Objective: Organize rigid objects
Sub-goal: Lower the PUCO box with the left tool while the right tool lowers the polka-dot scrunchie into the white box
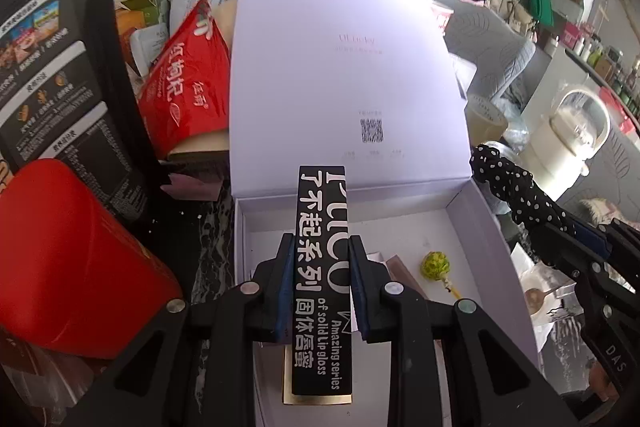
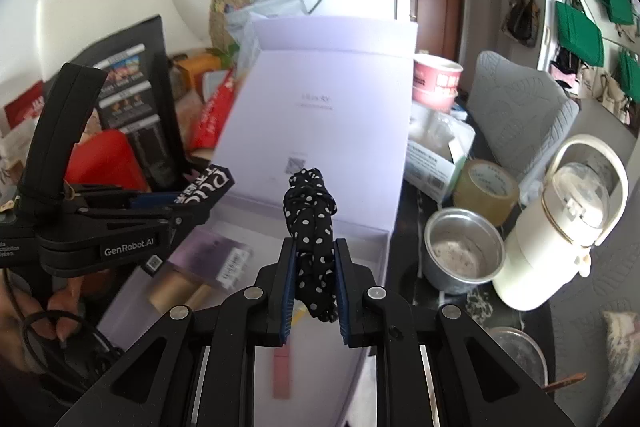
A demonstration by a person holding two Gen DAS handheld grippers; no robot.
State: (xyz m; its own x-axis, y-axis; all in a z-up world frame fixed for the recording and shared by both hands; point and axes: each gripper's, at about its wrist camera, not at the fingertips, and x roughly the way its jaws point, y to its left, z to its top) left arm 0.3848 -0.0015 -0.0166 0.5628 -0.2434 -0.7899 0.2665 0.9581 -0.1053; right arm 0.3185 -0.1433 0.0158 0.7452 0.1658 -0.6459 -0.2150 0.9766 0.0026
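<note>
**Both Grippers Loaded Over the Open White Box**

The black lip gloss carton point(image 1: 322, 279) sat at the centre of the left wrist view, clamped between the jaws of the left gripper point(image 1: 322, 287), which were closed tight on its long sides. It hung over the near part of the open white box point(image 1: 486, 223), whose raised lid filled the upper middle of that frame. The right gripper point(image 2: 314, 287) had its jaws nearly closed on a black polka-dot fabric piece point(image 2: 310, 215), bunched and knotted at its far end; in the left wrist view it entered from the right edge, above the box's right wall.

Inside the box lay a green-wrapped lollipop point(image 1: 434, 265) at lower right of the left view, and, in the right wrist view, a purple carton point(image 2: 212, 259) and a gold tube point(image 2: 172, 289) at lower left.

The step in hand looked like placement: both items carried to the box, neither set down. The next move likely called for lowering the carton into the bare floor of the box, clear of the lollipop, before parting the jaws.

Around the box the table was crowded: a red pouch point(image 1: 188, 83) upper left, a red tin point(image 1: 68, 267) lower left, a steel cup point(image 2: 464, 251) and a white jug point(image 2: 568, 227) at right.

Much was unclear. The gripper bodies hid the box's near wall, motion blur smeared the right view's box contents, and whether the carton touched anything beneath it could not be told.
</note>
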